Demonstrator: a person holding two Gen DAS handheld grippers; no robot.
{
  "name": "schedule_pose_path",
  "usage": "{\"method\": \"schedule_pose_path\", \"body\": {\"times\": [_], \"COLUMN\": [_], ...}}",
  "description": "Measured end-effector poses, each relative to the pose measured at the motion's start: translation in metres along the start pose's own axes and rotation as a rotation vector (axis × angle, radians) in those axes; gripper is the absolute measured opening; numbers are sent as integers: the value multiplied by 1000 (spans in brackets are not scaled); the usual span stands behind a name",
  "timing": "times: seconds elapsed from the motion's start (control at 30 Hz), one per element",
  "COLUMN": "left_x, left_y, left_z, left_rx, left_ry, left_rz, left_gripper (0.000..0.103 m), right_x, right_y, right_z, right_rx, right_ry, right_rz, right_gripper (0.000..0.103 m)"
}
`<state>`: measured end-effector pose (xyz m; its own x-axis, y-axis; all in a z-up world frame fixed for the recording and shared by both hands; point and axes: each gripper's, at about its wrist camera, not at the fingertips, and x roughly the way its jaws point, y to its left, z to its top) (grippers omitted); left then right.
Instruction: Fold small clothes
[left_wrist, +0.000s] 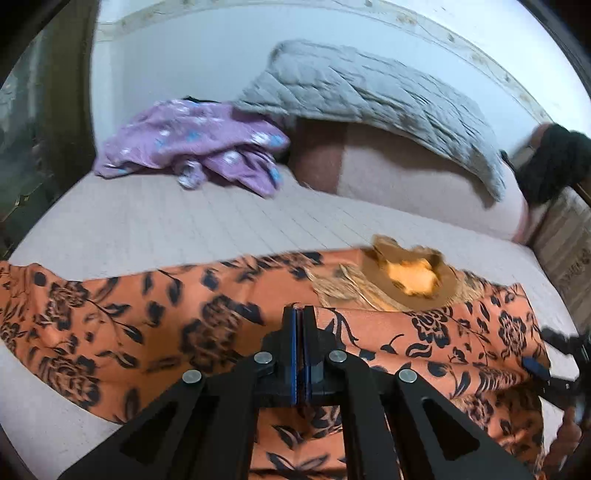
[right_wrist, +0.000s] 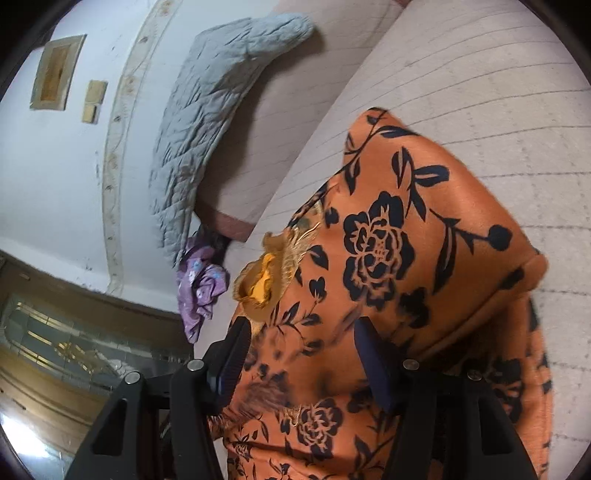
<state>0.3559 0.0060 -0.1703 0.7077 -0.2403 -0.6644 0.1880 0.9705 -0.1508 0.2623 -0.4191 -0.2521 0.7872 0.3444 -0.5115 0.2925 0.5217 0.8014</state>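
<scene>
Left gripper (left_wrist: 303, 312): jaws together, likely pinching orange floral garment (left_wrist: 155, 325); pinch point itself hidden. Right gripper (right_wrist: 301, 347): jaws apart, straddling same cloth, pads not pressing. Garment spread along near edge of bed (left_wrist: 184, 221), embroidered neckline (left_wrist: 410, 280) facing up, 1 side doubled over. Purple garment (left_wrist: 192, 144) waiting toward far edge, beside grey quilt (left_wrist: 369, 96). Step: mid-fold, probably. Next: close right jaws on cloth, carry both sides across evenly.
</scene>
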Motion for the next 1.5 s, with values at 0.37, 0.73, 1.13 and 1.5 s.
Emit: {"method": "schedule_pose_path", "body": {"times": [0.37,0.73,1.13,1.5], "left_x": [11,-74,-73,-47], "left_y": [9,178,339,395], "left_z": [-4,-11,-75,-80], "left_rx": [48,-468,-866,-1029], "left_ry": [34,-119,-61,-186], "left_rz": [139,439,379,142], "left_gripper": [4,79,80,14], "right_x": [26,24,29,37], "right_y": [-2,1,5,16], "right_z": [-14,-17,-22,-27], "right_rx": [-36,-28,-47,-105], "right_ry": [119,123,109,99], "right_rz": [-112,-116,-143,-183], "right_gripper": [61,63,65,68]}}
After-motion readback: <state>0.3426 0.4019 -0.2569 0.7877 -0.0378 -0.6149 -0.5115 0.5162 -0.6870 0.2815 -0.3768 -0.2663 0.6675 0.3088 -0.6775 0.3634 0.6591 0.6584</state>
